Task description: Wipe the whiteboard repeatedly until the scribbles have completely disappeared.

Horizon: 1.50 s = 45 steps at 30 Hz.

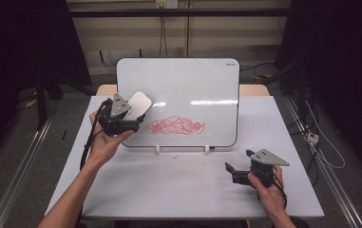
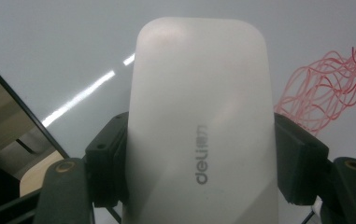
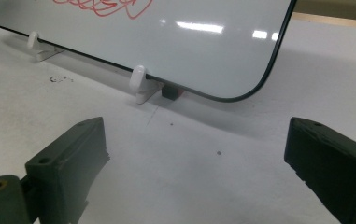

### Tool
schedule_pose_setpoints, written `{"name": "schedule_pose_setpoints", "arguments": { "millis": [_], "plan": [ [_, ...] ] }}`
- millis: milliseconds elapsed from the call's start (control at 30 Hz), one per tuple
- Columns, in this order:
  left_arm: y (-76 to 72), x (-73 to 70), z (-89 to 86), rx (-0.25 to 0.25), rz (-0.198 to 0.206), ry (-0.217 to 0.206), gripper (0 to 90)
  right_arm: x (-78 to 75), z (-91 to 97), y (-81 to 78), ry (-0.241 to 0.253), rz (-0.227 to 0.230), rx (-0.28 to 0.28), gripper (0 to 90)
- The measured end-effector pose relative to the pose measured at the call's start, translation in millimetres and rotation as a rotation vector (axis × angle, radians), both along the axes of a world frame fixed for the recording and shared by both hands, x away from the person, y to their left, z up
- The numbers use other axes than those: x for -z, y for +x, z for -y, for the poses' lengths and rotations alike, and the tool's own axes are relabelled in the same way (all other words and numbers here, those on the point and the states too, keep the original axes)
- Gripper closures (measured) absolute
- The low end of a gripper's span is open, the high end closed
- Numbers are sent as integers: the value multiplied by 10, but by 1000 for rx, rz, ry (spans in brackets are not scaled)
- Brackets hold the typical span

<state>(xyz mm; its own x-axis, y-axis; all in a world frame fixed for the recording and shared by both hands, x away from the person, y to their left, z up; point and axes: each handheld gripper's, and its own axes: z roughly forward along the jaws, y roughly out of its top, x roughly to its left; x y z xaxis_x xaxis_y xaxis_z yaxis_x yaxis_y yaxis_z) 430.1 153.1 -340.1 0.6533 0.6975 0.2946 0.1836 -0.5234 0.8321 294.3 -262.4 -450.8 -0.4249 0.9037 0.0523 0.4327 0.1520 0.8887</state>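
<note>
My left gripper [image 1: 132, 124] has its jaws clenched on the white eraser [image 1: 138, 105], held flat near the whiteboard [image 1: 188, 80] just left of the red scribble [image 1: 176, 125], ready to wipe. My right gripper [image 1: 238, 168] rests on the desk [image 1: 178, 185], jaws released, clear of the wiping.

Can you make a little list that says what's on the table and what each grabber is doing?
table: white table
board: whiteboard propped up on two white feet
drawing: red scribble on the board
left gripper: shut on the white eraser, held at the board left of the scribble
right gripper: open, holds nothing, low over the table
</note>
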Motion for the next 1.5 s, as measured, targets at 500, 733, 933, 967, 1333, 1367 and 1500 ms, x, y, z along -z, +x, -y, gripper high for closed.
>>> {"name": "schedule_pose_setpoints", "arguments": {
  "millis": [500, 733, 933, 967, 1333, 1367, 1500],
  "plan": [
    [-17, 184, 214, 31, 3, 79, 310, -6, 35, -32, 1, 9, -1, 57],
    [24, 244, 238, 34, 21, 112, 309, 3, 40, -22, 2, 1, 1, 57],
    [29, 304, 286, 32, 38, 150, 309, 3, 25, -20, 0, 1, -3, 58],
    [31, 306, 297, 32, 40, 157, 309, 0, 22, -25, -5, 3, -3, 57],
    [69, 384, 351, 31, 33, 178, 309, 1, 22, -19, -2, 5, -7, 57],
    [73, 395, 354, 31, 35, 182, 309, 0, 22, -19, -2, 6, -7, 58],
    [49, 404, 390, 20, 45, 213, 309, -2, 27, -23, 0, 8, -8, 57]
  ]
}}
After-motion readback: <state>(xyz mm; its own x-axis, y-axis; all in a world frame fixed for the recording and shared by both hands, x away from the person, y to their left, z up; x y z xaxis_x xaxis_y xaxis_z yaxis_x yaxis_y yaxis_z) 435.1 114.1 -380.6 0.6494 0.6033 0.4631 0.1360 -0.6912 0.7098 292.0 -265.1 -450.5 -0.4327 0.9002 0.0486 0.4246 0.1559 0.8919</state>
